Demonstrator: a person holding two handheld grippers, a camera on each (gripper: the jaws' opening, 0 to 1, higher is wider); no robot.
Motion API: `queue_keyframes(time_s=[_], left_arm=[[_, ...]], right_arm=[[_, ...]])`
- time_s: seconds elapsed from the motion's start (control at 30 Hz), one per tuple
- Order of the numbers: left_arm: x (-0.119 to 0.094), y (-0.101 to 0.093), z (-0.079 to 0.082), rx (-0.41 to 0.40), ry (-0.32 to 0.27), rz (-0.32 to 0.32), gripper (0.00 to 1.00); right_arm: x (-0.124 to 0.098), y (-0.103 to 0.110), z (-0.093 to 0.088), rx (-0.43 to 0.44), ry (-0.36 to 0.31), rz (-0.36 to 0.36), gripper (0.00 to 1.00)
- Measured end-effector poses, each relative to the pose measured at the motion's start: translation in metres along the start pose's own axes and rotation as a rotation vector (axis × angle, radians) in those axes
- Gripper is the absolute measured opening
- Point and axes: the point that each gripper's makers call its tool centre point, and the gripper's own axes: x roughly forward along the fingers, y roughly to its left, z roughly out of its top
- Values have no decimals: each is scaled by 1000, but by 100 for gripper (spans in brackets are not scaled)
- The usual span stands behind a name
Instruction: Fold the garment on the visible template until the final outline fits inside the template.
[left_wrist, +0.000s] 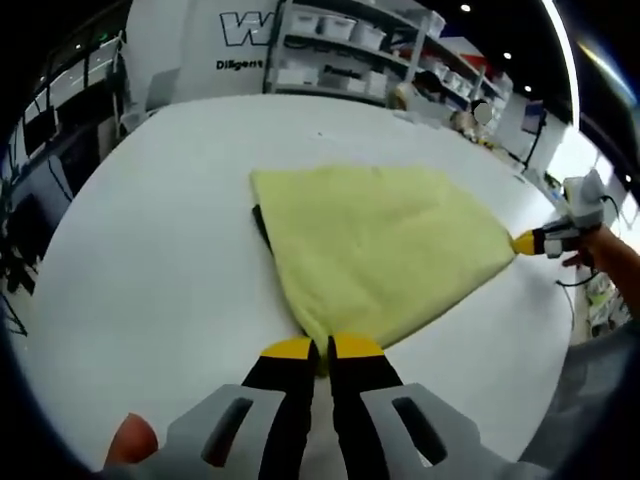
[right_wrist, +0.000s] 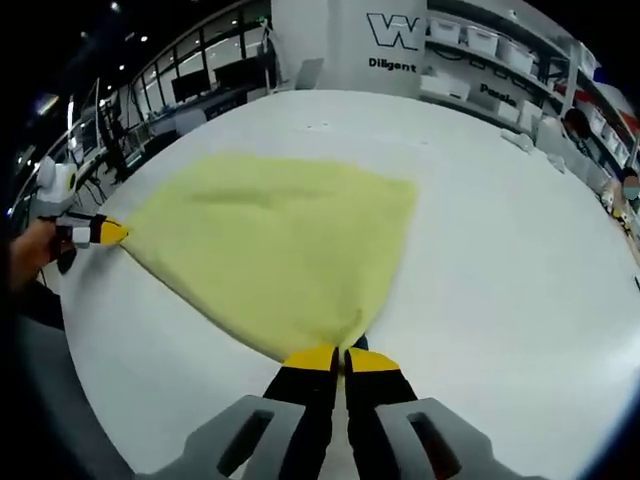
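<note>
Garment: pale yellow cloth (left_wrist: 375, 245), spread flat on the white table (left_wrist: 150, 250), pulled to a point at two of its corners, one in each of my grippers.

Left gripper: my left gripper (left_wrist: 321, 348) comes up from the bottom of the left gripper view, its yellow-tipped jaws pressed together on the near corner of the garment. The cloth fans out from the tips and away from me across the table.

Right gripper: in the right gripper view my right gripper (right_wrist: 338, 358) has its jaws closed tight on the corner nearest to it, with the garment (right_wrist: 270, 250) widening up and to the left from the pinch.

Across the cloth: from the left gripper view I see the right gripper (left_wrist: 527, 242) at the far right point of the garment, its yellow tip right at the corner. From the right gripper view the left gripper (right_wrist: 108, 233) sits at the far left point in the same way.

Template: a thin dark edge (left_wrist: 260, 222) peeks out under the garment's left side in the left gripper view; I cannot tell more of it.

Surroundings: shelves with white bins (left_wrist: 345, 45) stand beyond the table.
</note>
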Motion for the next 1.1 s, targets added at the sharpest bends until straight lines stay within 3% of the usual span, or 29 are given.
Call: queue_keyframes(time_s=[0.47,1.1], left_arm=[[-26,-11,-29,25,51,-6,1],[-34,-21,-43,43,90,-12,1]], right_arm=[[-24,20,-34,-11,77,18,0],[-32,24,-47,-8,106,24,0]])
